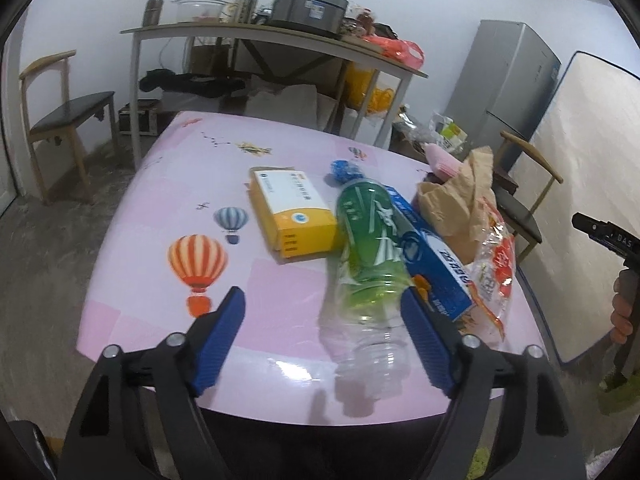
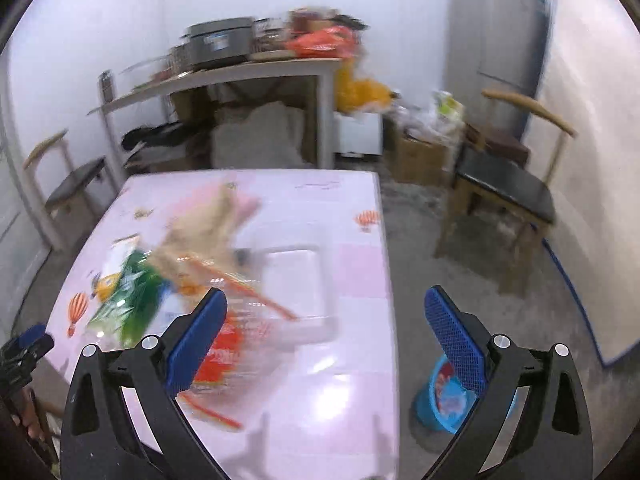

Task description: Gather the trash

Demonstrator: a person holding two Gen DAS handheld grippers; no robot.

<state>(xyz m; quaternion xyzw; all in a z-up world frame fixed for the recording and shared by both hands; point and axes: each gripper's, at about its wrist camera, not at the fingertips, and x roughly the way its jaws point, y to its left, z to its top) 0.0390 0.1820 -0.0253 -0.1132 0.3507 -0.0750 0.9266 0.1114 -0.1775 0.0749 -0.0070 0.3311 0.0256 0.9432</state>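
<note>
On the pink table (image 1: 160, 208) lies a pile of trash: a clear bottle with a green label (image 1: 366, 264), a yellow box (image 1: 294, 212), a blue box (image 1: 432, 264), a crumpled brown paper bag (image 1: 460, 200) and a red-printed plastic wrapper (image 1: 496, 276). My left gripper (image 1: 322, 312) is open, its jaws on either side of the bottle's lower end, above the table. My right gripper (image 2: 326, 332) is open and empty over the table's right edge. The right wrist view is blurred; the wrapper (image 2: 224, 344) and the bottle (image 2: 132, 304) show there at left.
A blue bin (image 2: 452, 396) stands on the floor right of the table. A white tray (image 2: 296, 284) lies on the table. Chairs (image 2: 504, 192) (image 1: 68, 116) stand on both sides. A cluttered shelf table (image 1: 256, 36), a fridge (image 1: 508, 84) and a mattress (image 1: 592, 200) are behind.
</note>
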